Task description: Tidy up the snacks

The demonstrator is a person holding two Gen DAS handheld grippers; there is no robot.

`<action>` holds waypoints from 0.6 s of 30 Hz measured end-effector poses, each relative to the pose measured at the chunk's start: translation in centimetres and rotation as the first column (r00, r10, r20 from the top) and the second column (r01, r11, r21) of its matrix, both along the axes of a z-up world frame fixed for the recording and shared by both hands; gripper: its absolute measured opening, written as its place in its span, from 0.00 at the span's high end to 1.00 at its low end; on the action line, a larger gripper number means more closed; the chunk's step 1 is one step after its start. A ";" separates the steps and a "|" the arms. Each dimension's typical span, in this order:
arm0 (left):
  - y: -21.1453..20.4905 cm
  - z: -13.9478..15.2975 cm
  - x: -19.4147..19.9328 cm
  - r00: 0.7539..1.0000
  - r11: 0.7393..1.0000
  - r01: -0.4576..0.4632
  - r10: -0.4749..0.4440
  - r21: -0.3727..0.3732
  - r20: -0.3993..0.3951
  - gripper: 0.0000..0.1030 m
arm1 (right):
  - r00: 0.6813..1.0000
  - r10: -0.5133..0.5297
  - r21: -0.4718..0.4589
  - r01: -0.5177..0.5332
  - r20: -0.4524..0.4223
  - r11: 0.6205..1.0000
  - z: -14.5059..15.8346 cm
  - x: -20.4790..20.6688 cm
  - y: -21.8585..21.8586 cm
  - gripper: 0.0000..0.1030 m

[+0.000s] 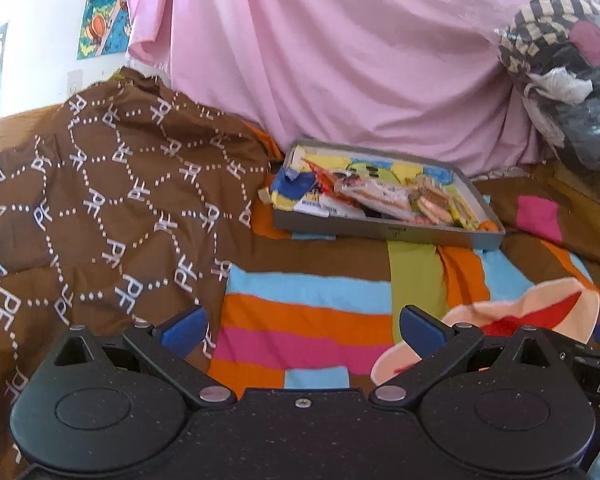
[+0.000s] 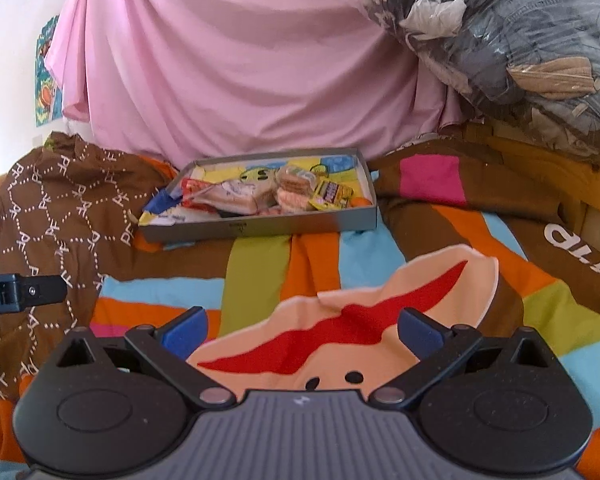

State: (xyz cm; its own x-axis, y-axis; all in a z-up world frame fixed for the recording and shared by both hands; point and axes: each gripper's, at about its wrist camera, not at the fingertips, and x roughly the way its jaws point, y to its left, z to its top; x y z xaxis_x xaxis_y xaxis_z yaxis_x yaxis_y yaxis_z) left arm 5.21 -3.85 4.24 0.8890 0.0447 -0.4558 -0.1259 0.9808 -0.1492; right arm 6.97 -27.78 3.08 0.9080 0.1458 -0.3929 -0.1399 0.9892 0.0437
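Observation:
A shallow grey cardboard tray point(image 1: 384, 232) point(image 2: 260, 228) lies on the bed ahead of both grippers. Inside it are several snack packs: a clear pack of sandwich biscuits point(image 1: 428, 200) point(image 2: 296, 184), an orange-and-white wrapper point(image 1: 364, 192) point(image 2: 220, 194), a yellow packet point(image 2: 332, 196) and a blue-and-yellow pack point(image 1: 296, 188) point(image 2: 160, 206) hanging over the left end. My left gripper point(image 1: 302, 330) is open over the striped bedspread, well short of the tray. My right gripper point(image 2: 302, 332) is open too, empty, above the cartoon face print.
A striped, colourful bedspread point(image 1: 300, 320) point(image 2: 380, 260) covers the bed. A brown patterned blanket point(image 1: 112, 200) point(image 2: 52, 208) is heaped at left. Pink cloth point(image 1: 340, 60) point(image 2: 240, 60) hangs behind the tray. Bagged clothes point(image 1: 564, 72) point(image 2: 520, 48) are piled at right. The left gripper's side point(image 2: 20, 292) shows at left.

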 end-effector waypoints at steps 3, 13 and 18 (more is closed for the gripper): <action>0.2 -0.5 0.0 1.000 1.000 -0.006 0.006 -0.004 -0.015 0.01 | 1.000 -0.001 0.005 0.001 0.012 1.000 -0.2 -0.3 0.0 0.00; 0.9 -1.5 -0.4 1.000 1.000 -0.005 0.005 0.015 -0.023 0.01 | 0.999 0.027 0.012 -0.027 0.030 1.000 -1.0 -1.0 1.2 0.00; 1.7 -1.6 -0.7 1.000 1.000 -0.014 0.014 0.012 -0.012 0.01 | 0.999 0.041 0.013 -0.041 0.016 0.999 -1.6 -1.6 1.9 0.00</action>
